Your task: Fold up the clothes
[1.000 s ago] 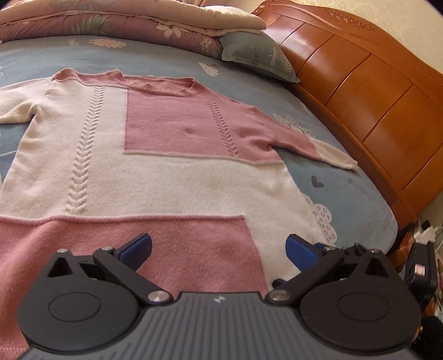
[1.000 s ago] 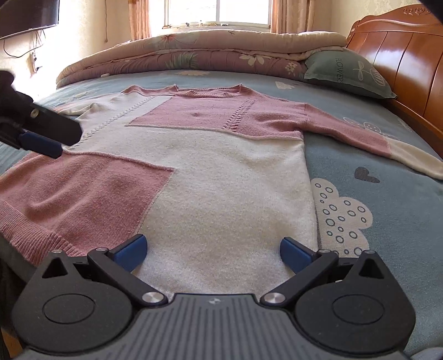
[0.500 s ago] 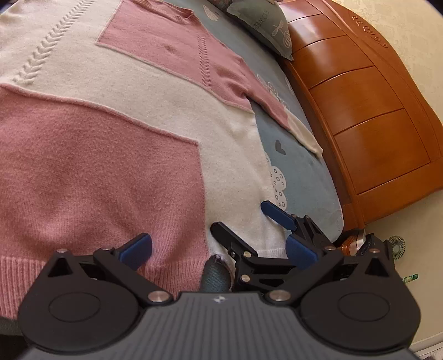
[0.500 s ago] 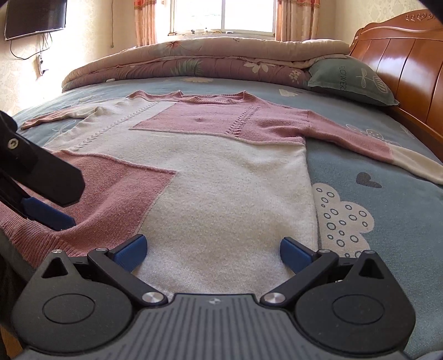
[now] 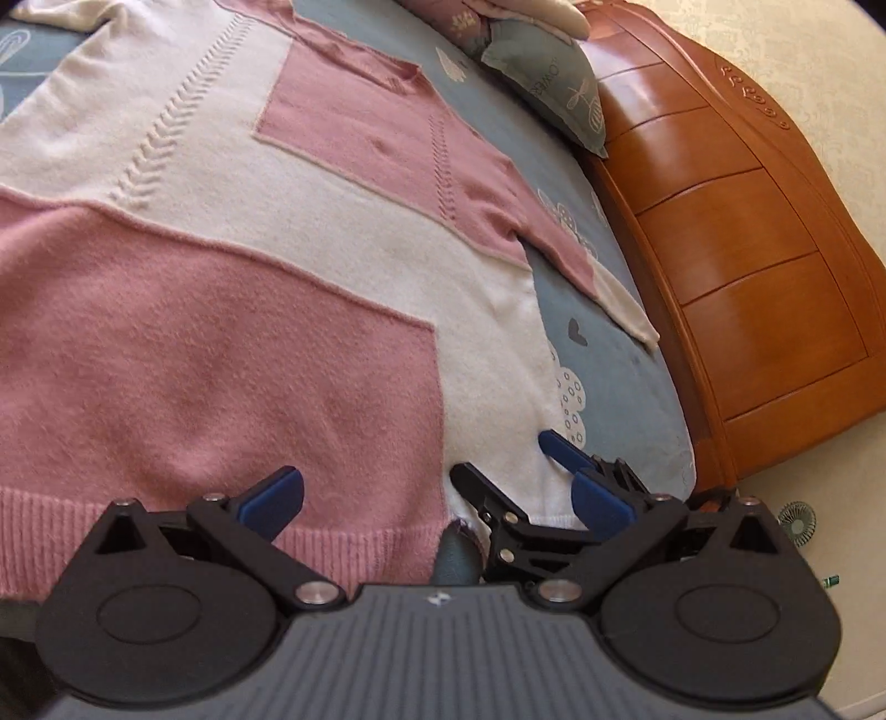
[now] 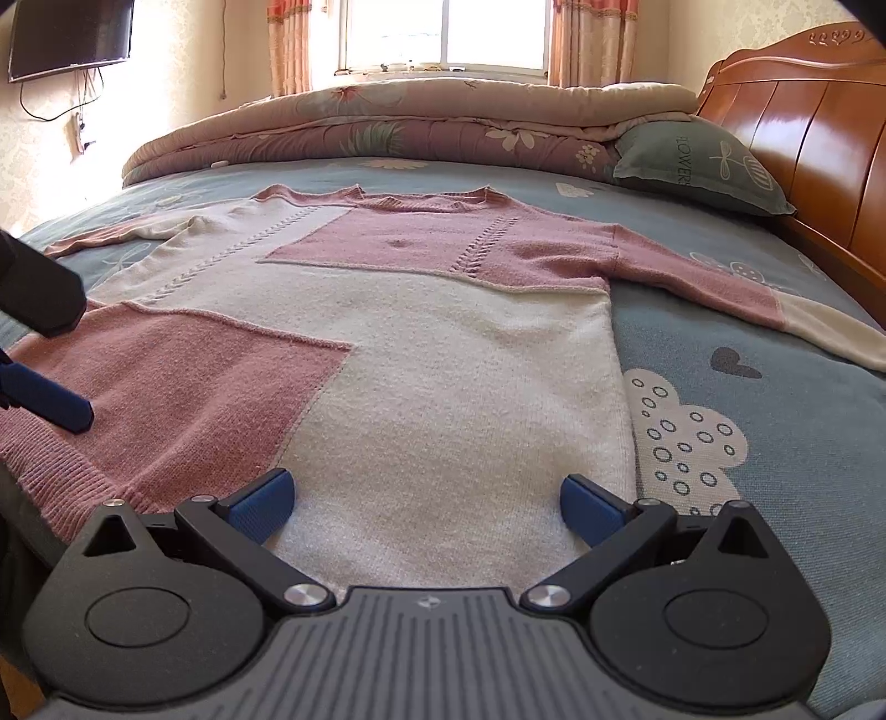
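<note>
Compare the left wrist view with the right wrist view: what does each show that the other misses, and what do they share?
Only the left wrist view shows the floor with a small fan. Only the right wrist view shows the window, the wall-mounted TV and the sweater's far sleeve. Both show the sweater flat on the bed, the pillow, the headboard, and both open grippers, left gripper and right gripper.

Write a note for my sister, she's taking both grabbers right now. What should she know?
Left gripper: open, holding nothing, at the pink ribbed hem.
Right gripper: open, holding nothing, at the cream corner of the hem.
Sweater: flat and face up on the bed, both sleeves spread out, neck toward the quilt.
Done: sweater laid out; no fold made.
Left: probably pinch both hem corners, then do all the folding.
</note>
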Demonstrator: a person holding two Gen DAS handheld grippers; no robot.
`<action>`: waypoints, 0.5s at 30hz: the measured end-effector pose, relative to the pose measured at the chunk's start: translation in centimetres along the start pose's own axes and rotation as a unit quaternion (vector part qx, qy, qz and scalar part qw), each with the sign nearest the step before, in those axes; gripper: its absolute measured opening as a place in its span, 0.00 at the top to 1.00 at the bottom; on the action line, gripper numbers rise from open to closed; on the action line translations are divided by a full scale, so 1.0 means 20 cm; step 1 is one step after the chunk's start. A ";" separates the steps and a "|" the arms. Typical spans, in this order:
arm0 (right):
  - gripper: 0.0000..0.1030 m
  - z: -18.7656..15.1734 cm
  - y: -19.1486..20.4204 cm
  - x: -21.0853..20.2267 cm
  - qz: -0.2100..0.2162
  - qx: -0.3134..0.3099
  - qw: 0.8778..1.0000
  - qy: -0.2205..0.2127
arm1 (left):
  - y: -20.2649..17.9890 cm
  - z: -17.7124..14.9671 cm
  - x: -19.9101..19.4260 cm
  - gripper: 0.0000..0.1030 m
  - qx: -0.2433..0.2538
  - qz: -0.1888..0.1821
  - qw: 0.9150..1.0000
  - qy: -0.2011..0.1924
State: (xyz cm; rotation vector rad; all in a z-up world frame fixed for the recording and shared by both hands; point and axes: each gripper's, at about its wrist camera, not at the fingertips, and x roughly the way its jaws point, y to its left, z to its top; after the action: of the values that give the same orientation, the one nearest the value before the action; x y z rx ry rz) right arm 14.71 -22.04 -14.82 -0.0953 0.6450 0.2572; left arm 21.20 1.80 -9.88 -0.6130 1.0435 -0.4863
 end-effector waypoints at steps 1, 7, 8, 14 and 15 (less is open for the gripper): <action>0.00 0.00 0.00 0.00 0.000 0.000 1.000 0.000 | 0.02 0.01 0.02 0.01 -0.008 0.009 1.000 0.003; 0.00 0.00 0.00 0.00 -0.001 -0.002 1.000 0.000 | -0.01 -0.10 0.02 0.01 0.026 0.022 0.999 0.035; 0.00 0.00 0.00 0.00 -0.001 -0.002 1.000 0.001 | -0.02 -0.12 0.00 0.01 0.036 0.027 0.998 0.046; 0.00 0.03 0.01 0.00 -0.005 -0.002 1.000 0.013 | 0.05 0.16 -0.15 0.01 0.073 0.102 0.991 -0.040; 0.00 0.03 0.01 0.01 -0.006 -0.002 1.000 0.014 | 0.09 0.22 -0.16 0.01 0.065 0.106 0.991 -0.052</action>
State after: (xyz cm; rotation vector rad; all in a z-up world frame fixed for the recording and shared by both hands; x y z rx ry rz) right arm 15.03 -21.74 -14.49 -0.1059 0.6712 0.2458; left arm 23.94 6.23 -7.44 -0.4024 0.9579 -0.3284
